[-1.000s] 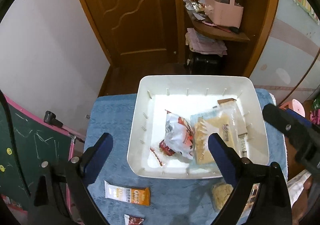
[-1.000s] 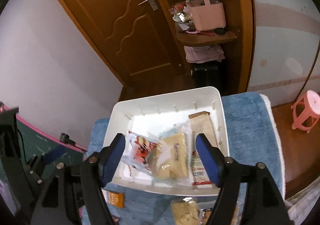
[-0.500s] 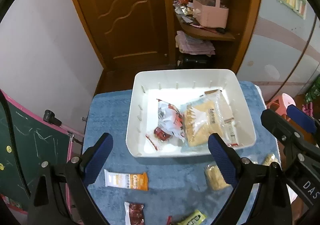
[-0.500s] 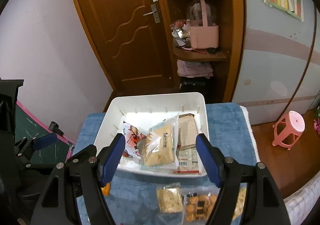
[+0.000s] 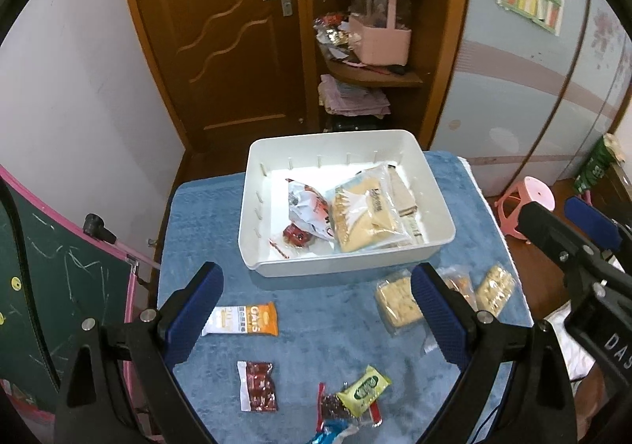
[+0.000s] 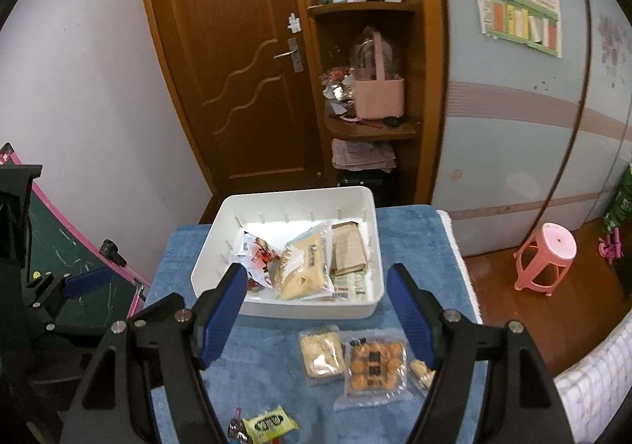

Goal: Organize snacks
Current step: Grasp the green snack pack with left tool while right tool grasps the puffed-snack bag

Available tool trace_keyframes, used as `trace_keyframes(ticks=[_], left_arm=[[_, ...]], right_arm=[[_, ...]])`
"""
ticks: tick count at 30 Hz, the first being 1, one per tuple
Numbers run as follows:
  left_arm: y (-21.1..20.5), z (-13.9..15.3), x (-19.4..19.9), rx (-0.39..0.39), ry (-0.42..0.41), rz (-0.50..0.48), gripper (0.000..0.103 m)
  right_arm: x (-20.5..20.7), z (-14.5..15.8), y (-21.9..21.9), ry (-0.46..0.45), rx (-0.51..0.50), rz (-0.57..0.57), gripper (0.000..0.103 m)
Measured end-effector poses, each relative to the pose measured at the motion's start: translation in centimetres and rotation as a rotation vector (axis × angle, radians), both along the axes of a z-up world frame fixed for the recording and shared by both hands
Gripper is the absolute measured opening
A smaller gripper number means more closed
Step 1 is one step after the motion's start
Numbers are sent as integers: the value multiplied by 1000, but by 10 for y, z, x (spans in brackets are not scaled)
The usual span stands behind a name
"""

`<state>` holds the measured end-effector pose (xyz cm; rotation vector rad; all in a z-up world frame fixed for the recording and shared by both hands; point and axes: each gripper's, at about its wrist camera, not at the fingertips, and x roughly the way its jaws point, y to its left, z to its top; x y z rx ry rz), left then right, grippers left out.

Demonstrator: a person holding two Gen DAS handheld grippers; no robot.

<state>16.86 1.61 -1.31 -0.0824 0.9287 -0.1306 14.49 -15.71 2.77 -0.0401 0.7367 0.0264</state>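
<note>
Both grippers have drawn back and up from the white bin (image 5: 430, 183); more loose snacks now show on the blue towel (image 5: 328, 329). Left gripper (image 5: 316, 309) and right gripper (image 6: 318, 311): jaws wide apart, nothing held. Cracker packet (image 5: 365, 213) lies inside bin; orange bar (image 5: 247, 319) rests on towel, near bin.

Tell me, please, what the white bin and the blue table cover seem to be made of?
White bin: probably rigid plastic, smooth with a slight gloss; its walls are thin, moulded and evenly white. Blue table cover: looks like soft plush or towel fabric, matte, with a fuzzy nap.
</note>
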Motion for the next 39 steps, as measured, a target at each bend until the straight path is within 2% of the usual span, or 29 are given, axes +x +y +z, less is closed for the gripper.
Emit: trace_keyframes(ticks=[6, 12, 23, 31, 35, 39], left_arm=[[-1, 2, -25, -16, -16, -34, 95], [-10, -22, -39, -2, 21, -84, 95], [-35, -117, -39, 42, 219, -148, 95], [-71, -192, -40, 79, 351, -224, 95], [-88, -214, -39, 89, 383, -262, 95], [-106, -237, -40, 112, 433, -312, 95]], right_arm=[[-29, 3, -21, -5, -26, -46, 74], [-44, -9, -56, 30, -38, -125, 75], [-41, -63, -112, 174, -25, -255, 75], [-23, -103, -161, 269, 33, -385, 75], [-10, -124, -178, 322, 67, -433, 75], [9, -148, -193, 380, 142, -485, 75]])
